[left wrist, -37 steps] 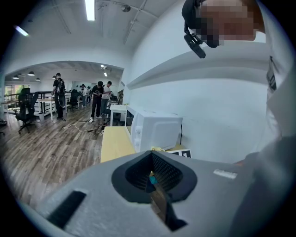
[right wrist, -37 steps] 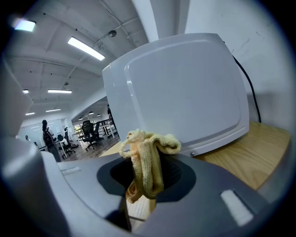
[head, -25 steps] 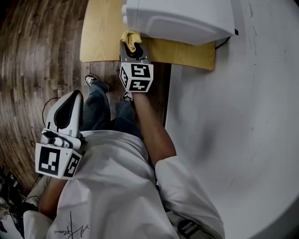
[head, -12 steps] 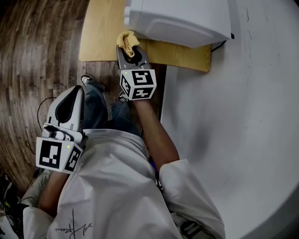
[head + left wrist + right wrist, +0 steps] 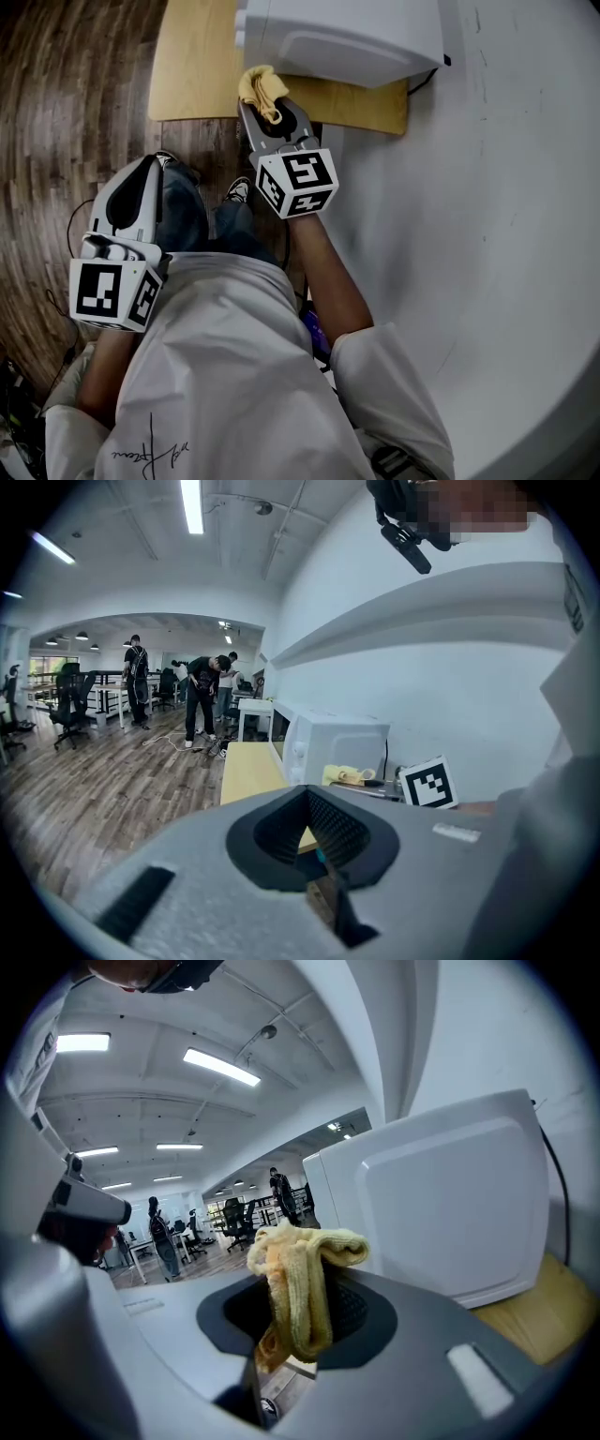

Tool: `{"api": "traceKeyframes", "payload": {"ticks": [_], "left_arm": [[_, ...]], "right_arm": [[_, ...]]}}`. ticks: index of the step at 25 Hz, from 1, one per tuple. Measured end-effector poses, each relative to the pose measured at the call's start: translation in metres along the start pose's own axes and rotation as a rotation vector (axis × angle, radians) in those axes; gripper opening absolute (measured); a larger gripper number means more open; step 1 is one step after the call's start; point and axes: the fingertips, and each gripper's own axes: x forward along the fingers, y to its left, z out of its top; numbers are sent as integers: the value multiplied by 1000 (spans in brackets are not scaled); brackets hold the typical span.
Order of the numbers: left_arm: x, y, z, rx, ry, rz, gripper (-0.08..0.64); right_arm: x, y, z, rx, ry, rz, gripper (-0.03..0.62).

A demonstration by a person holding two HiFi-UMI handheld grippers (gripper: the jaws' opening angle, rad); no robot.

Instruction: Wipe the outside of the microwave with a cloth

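A white microwave stands on a light wooden table. My right gripper is shut on a bunched yellow cloth, held just below the microwave's near side, close to its left corner. I cannot tell whether the cloth touches it. In the right gripper view the cloth droops over the jaws, with the microwave's side panel just beyond. My left gripper hangs shut and holds nothing, low at the left over the person's legs. Its own view shows the microwave and the cloth farther off.
A white wall runs along the right. A black cable leaves the microwave's back. Wooden floor lies left of the table. Far back in the office stand people, desks and chairs.
My right gripper with the cloth has drawn back a little toward the person and shifted right. The left gripper has hardly moved.
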Motion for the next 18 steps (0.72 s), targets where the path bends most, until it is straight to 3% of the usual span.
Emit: {"api": "traceKeyframes", "payload": {"ticks": [18], "left_arm": [[9,-15,18,37,-16,-29,-11]], "right_arm": [[-96,-12,54,-27,3,-45,117]]}}
